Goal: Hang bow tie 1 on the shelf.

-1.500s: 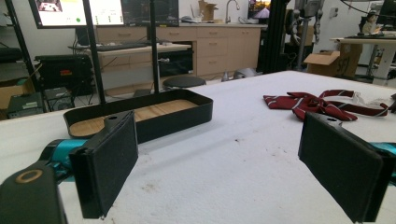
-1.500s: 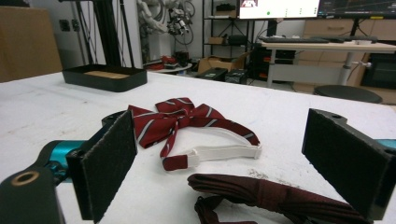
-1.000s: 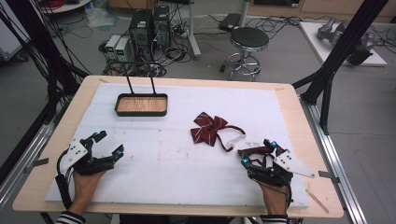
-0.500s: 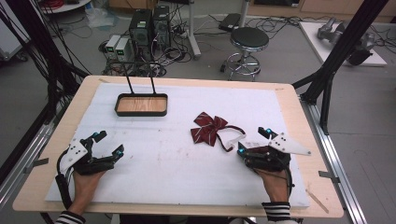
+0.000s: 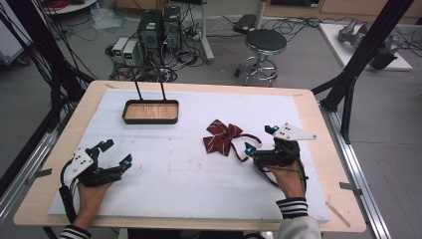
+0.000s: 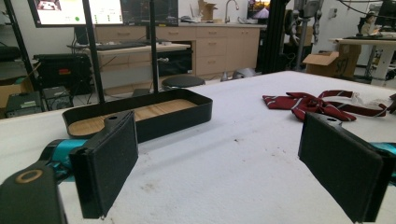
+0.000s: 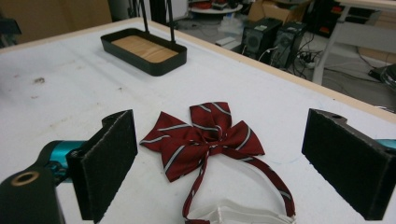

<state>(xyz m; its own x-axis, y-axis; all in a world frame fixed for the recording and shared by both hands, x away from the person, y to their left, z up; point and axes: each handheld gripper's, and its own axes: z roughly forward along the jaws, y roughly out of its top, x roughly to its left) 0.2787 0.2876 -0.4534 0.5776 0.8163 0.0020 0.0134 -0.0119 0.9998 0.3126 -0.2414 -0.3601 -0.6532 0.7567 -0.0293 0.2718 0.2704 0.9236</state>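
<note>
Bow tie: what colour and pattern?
Dark red with thin pale diagonal stripes; bow tie shows best in the right gripper view.

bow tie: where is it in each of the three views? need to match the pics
High view: the bow tie lies right of centre on the white mat, just left of the right gripper.
Left gripper view: upper right, flat on the mat, beyond the right jaw.
Right gripper view: centre, between the two open jaws, its strap trailing toward the bottom edge.
Shared landmark: the black tray with the wooden floor, behind the tie.
</note>
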